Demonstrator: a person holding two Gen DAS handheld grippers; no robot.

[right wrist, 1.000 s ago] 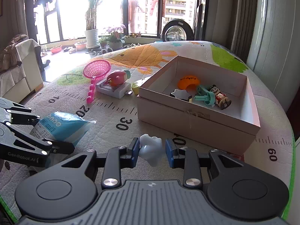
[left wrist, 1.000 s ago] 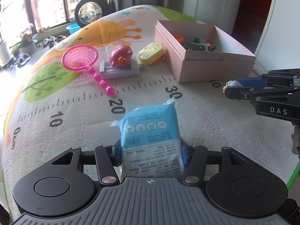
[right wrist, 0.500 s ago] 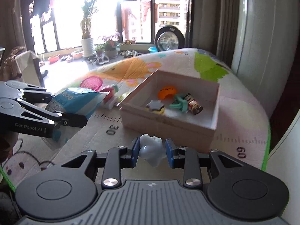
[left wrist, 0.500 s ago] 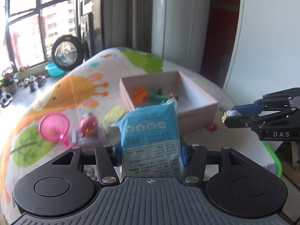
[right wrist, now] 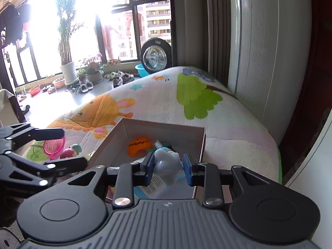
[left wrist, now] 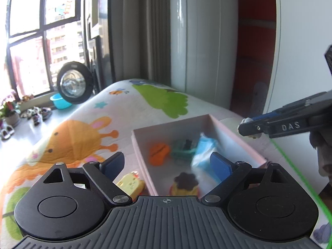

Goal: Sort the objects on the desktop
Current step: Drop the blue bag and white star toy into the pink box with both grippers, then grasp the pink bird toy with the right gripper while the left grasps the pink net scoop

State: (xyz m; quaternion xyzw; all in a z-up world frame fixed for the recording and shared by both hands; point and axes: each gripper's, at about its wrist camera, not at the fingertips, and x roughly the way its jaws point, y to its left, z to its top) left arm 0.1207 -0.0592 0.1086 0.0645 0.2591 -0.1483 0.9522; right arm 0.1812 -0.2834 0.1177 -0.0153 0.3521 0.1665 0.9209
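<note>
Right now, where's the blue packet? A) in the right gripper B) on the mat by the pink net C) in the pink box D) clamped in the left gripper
C: the left gripper is open with nothing between its fingers, and the blue packet, blurred, sits inside the pink box; the right gripper holds a pale white toy.

I see a potted plant [right wrist: 67, 66], shoes [right wrist: 119, 77] and a blue basin [right wrist: 142, 70] on the floor by the window [right wrist: 145, 18]; grey curtain [left wrist: 153, 31] beyond the worktop's far edge.
</note>
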